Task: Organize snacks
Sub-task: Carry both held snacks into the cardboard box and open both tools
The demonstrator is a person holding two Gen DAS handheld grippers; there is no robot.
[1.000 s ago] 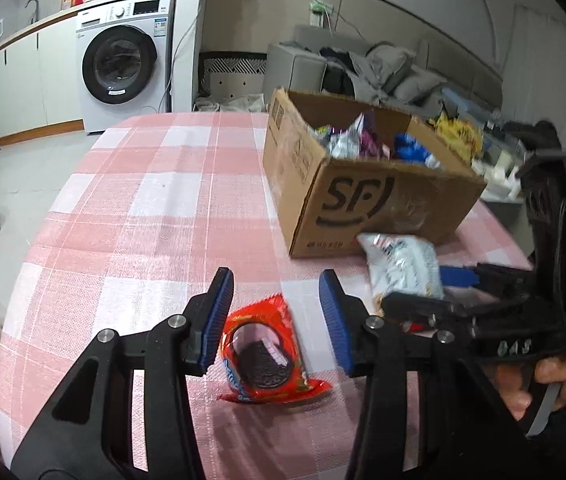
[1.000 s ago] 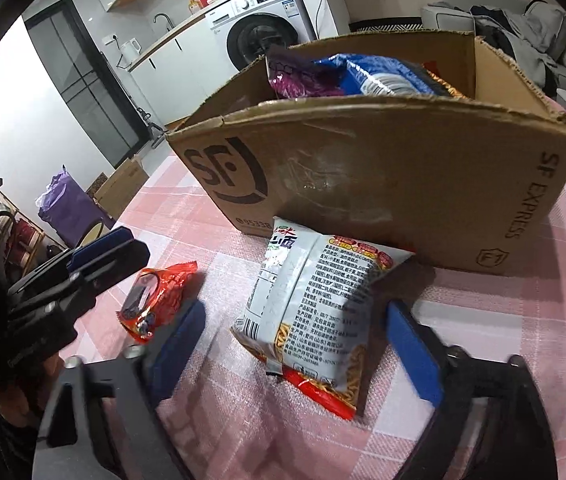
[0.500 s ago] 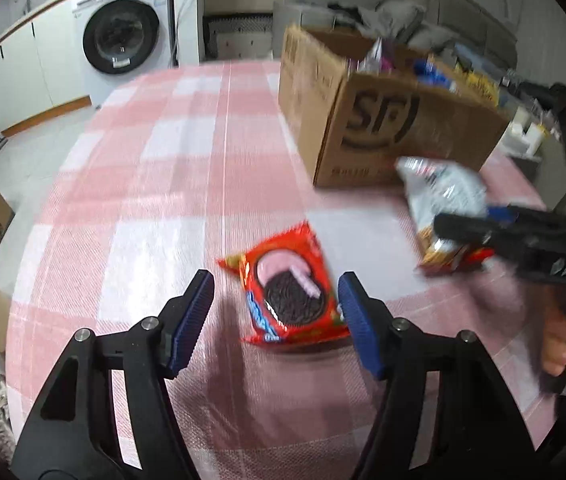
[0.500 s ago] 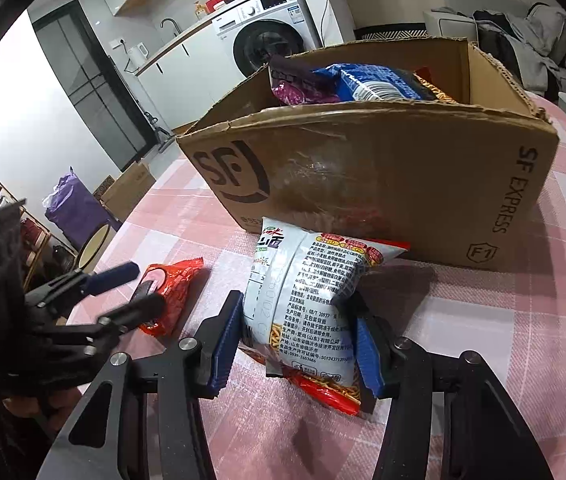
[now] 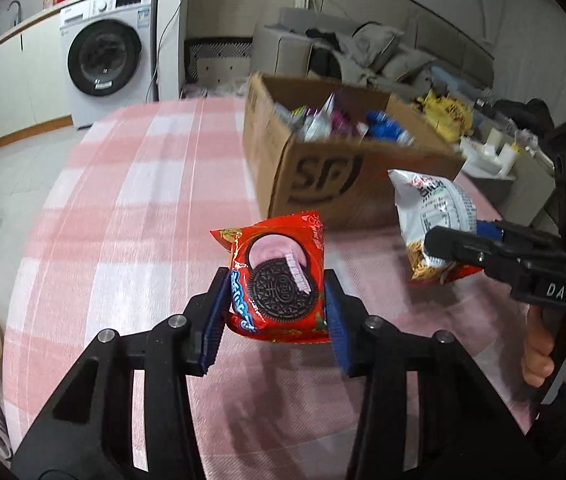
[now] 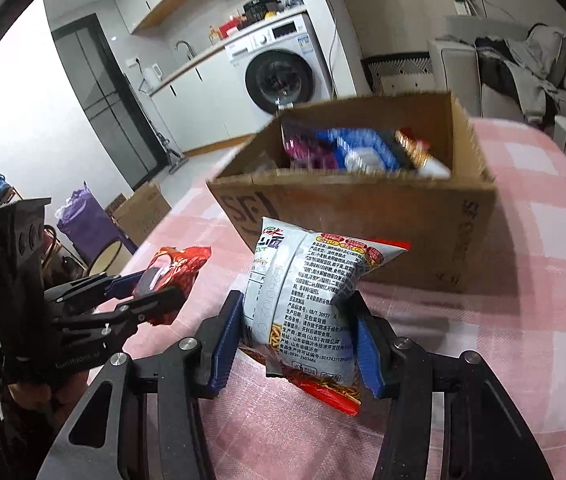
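The left hand-held gripper (image 5: 277, 312) is clenched on a red cookie packet (image 5: 279, 280): both blue pads press its sides, and its jaws have just been closing on it. The packet looks lifted a little above the table (image 5: 123, 220), because a shadow lies under it on the pink checked cloth.

The right hand-held gripper (image 6: 295, 344) is clenched on a white and red noodle snack bag (image 6: 307, 300). The bag stands upright between the pads, its lower end clear of the cloth as far as I can judge. In the left wrist view the same bag hangs at the right, just in front of the box.

The cardboard box (image 6: 363, 216) stands at the far side of the table, open at the top. Inside it several snacks (image 6: 355, 148) already lie: a purple one, a blue one and others that I cannot tell apart because of blur.

So I judge that the task is well along. Some snacks are already in the box, and the two that I see outside it are both grasped. What is left, it seems, is to carry these two over the near wall of the box and let them go inside. I see no other loose snack on the cloth in these views, but part of the table is hidden behind the grippers.
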